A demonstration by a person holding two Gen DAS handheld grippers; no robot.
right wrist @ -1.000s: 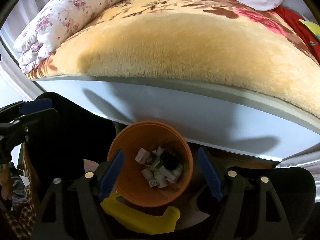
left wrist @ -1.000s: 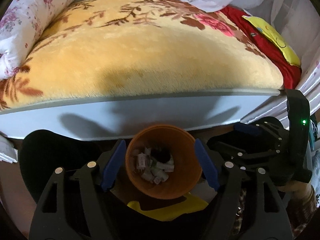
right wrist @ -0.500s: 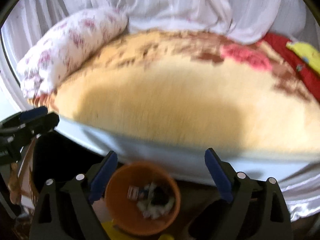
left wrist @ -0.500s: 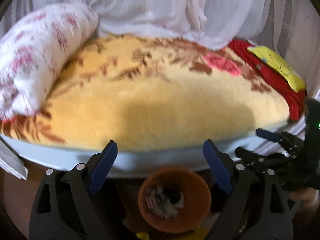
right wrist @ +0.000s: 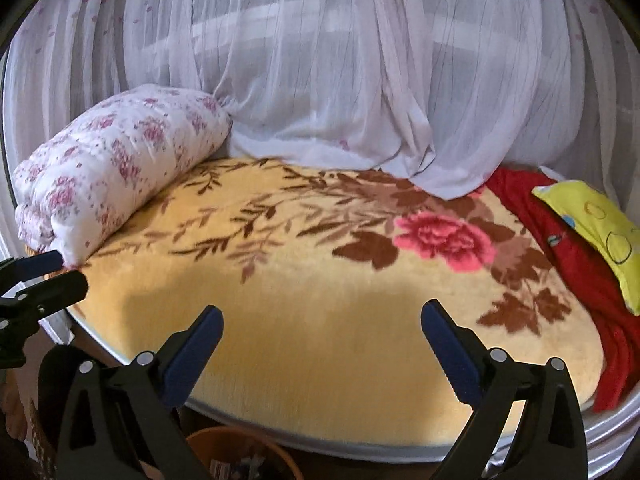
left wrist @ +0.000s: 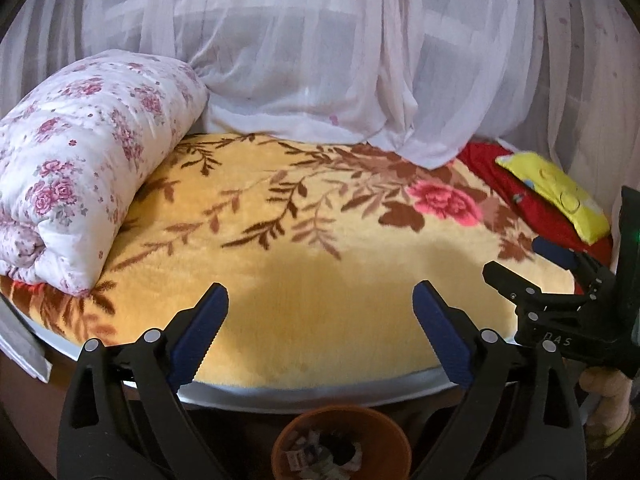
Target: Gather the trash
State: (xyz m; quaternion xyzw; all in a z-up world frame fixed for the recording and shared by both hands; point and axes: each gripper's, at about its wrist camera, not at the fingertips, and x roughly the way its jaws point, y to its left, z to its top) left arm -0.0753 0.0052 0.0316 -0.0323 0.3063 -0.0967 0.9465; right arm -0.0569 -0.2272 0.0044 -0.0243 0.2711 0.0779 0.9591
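An orange bin (left wrist: 342,444) with crumpled white and dark trash (left wrist: 320,458) inside stands on the floor below the bed edge; its rim also shows in the right wrist view (right wrist: 240,454). My left gripper (left wrist: 320,332) is open and empty, raised above the bin over the yellow floral blanket (left wrist: 304,264). My right gripper (right wrist: 322,346) is open and empty, also over the blanket (right wrist: 320,300). Each gripper shows at the edge of the other's view, the right one (left wrist: 560,292) and the left one (right wrist: 36,280). No trash shows on the bed.
A rolled floral quilt (left wrist: 80,160) lies at the bed's left. A red cloth (right wrist: 576,256) and yellow pillow (right wrist: 600,224) lie at the right. White curtains (left wrist: 320,60) hang behind the bed. The bed's white edge (left wrist: 320,392) runs above the bin.
Both grippers have risen and tilted up from over the bin to face the bed. The bin has slid to the bottom edge of both views. Both stayed open and empty.
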